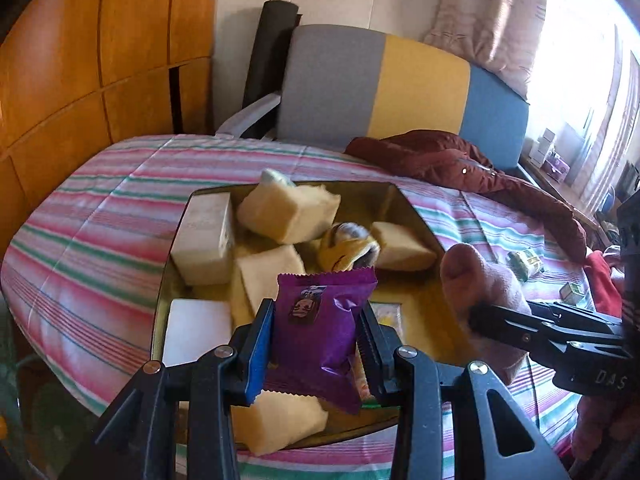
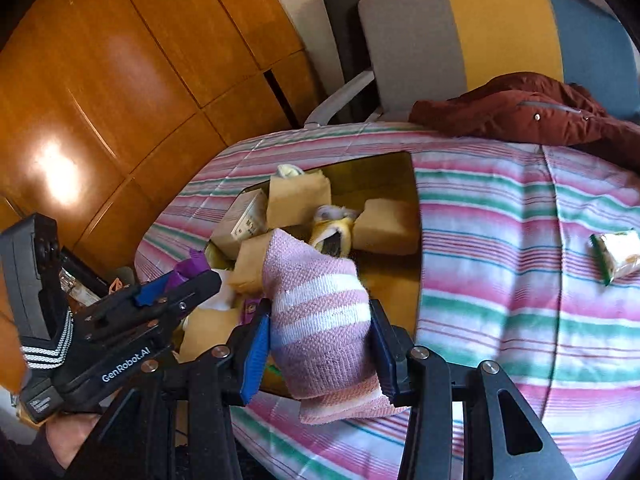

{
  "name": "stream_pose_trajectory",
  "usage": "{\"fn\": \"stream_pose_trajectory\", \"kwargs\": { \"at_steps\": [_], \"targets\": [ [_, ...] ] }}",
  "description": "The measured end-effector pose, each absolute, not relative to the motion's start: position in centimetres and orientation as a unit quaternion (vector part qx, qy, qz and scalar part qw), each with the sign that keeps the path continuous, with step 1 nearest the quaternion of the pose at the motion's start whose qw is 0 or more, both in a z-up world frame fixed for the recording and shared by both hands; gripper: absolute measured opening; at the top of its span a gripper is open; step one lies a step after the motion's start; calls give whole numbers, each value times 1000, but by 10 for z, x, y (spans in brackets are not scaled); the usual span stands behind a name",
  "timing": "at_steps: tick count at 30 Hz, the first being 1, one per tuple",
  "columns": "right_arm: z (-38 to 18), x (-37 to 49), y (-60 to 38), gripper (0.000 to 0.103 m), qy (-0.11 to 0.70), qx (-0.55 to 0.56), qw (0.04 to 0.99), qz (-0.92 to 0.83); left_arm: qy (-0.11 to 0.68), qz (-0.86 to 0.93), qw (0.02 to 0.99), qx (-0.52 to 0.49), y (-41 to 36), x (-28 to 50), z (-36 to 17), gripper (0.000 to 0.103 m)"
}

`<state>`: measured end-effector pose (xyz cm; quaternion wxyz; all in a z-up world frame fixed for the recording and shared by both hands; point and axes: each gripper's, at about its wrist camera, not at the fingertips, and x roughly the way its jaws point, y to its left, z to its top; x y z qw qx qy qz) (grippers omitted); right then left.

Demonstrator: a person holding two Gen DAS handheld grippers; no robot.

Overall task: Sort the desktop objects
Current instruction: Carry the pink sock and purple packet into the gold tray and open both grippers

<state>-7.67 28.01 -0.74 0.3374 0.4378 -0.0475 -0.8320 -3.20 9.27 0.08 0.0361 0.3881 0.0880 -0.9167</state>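
Note:
My left gripper point(image 1: 316, 336) is shut on a purple snack packet point(image 1: 320, 332), held upright over the near part of a gold box point(image 1: 420, 220). The box lies on a striped quilt and holds tan wrapped blocks point(image 1: 288, 212), white cartons point(image 1: 206, 240) and a yellow rolled sock point(image 1: 346, 250). My right gripper point(image 2: 320, 340) is shut on a pink-and-white striped sock point(image 2: 320, 320), above the box's point(image 2: 412, 184) near edge. In the left wrist view that sock point(image 1: 480, 280) and the right gripper point(image 1: 480, 316) come in from the right. The left gripper point(image 2: 176, 280) with the purple packet point(image 2: 190, 266) shows at left in the right wrist view.
A green-and-white packet point(image 2: 616, 254) lies on the striped quilt point(image 2: 520, 240) to the right. A dark red jacket point(image 1: 460, 160) is heaped at the far edge before a grey, yellow and blue chair point(image 1: 400, 80). Small boxes point(image 1: 526, 262) lie at right. Wooden cabinets point(image 2: 120, 80) stand left.

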Motion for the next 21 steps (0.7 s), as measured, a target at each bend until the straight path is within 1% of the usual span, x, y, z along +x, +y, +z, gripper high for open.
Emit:
{"fn": "stream_pose_trajectory", "kwargs": {
  "at_steps": [7,17,21],
  "targets": [
    [-13,-77,269,47,-40,446,328,-832,101,-916,31,388,87,-35,-2,39],
    [-3,-88,265,47,-48,439,308,-842,135,-912,5,388,78,-57,3,40],
    [-3,-92,262,47,-49,439,302,-844,132,-913,7,385,80,-61,4,40]
  ]
}}
